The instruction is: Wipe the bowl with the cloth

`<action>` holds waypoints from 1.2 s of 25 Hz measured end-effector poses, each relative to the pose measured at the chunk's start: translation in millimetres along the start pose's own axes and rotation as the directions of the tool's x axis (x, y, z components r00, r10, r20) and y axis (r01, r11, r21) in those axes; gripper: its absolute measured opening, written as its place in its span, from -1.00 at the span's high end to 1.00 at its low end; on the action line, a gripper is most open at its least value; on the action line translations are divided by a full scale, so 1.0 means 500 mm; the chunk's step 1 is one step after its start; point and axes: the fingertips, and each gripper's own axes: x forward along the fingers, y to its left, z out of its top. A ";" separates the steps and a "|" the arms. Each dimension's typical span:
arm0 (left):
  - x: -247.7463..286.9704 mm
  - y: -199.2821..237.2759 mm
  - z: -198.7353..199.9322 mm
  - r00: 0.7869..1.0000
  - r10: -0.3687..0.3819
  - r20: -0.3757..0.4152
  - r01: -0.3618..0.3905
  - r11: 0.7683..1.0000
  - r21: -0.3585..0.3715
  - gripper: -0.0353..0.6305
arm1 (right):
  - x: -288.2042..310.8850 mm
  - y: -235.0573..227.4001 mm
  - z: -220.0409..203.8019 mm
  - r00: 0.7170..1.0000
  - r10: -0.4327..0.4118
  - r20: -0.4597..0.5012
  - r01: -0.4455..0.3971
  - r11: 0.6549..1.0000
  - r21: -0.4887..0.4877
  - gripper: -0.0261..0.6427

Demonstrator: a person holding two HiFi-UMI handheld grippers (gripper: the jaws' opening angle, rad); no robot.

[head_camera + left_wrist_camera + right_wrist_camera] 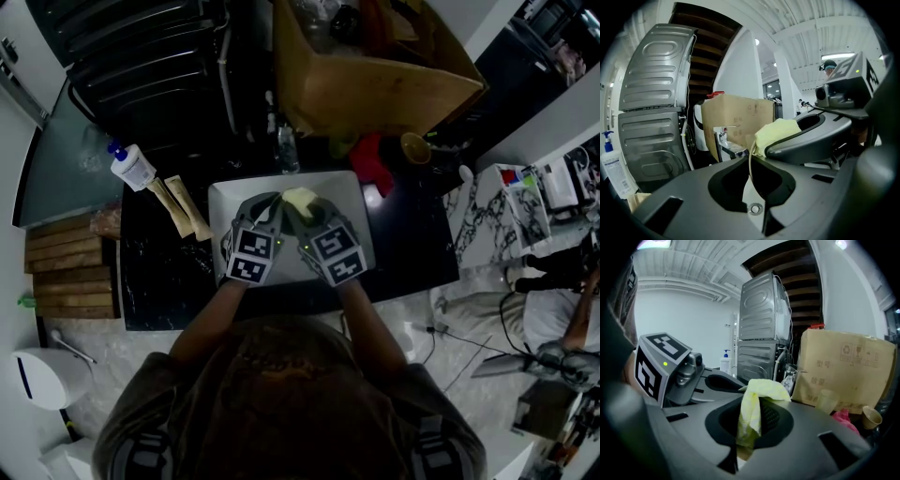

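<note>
Yellow cloth (759, 392): soft crumpled fabric. Grey right gripper (749, 437): matt plastic. White bowl (750, 159) edge: thin, smooth. Brown box (843, 371): matt cardboard. Stacked appliance panels (761, 329): ribbed dull metal.

Twin grey grippers, each with a marker cube

The left gripper (272, 204) and right gripper (302, 204) are dark grey moulded plastic. Each marker cube (251, 255) carries black-and-white squares and a green light (665, 363). A silver screw (753, 208) sits between the left jaws. The person wears a dark top (173, 408).
</note>
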 end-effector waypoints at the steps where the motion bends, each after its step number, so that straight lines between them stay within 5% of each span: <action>1: 0.002 -0.001 -0.004 1.000 -0.003 -0.005 0.003 1.000 0.004 0.82 | 0.000 -0.003 -0.002 1.000 -0.005 -0.004 0.005 1.000 -0.009 0.87; 18: 0.003 -0.006 0.018 1.000 -0.004 -0.001 0.004 0.999 0.043 0.79 | -0.010 -0.047 -0.063 0.980 -0.120 -0.157 0.103 0.988 -0.110 0.87; 30: 0.004 0.003 0.020 1.000 0.004 0.014 -0.004 1.000 0.028 0.79 | -0.001 0.012 -0.136 0.963 -0.005 -0.268 -0.017 0.997 -0.079 0.87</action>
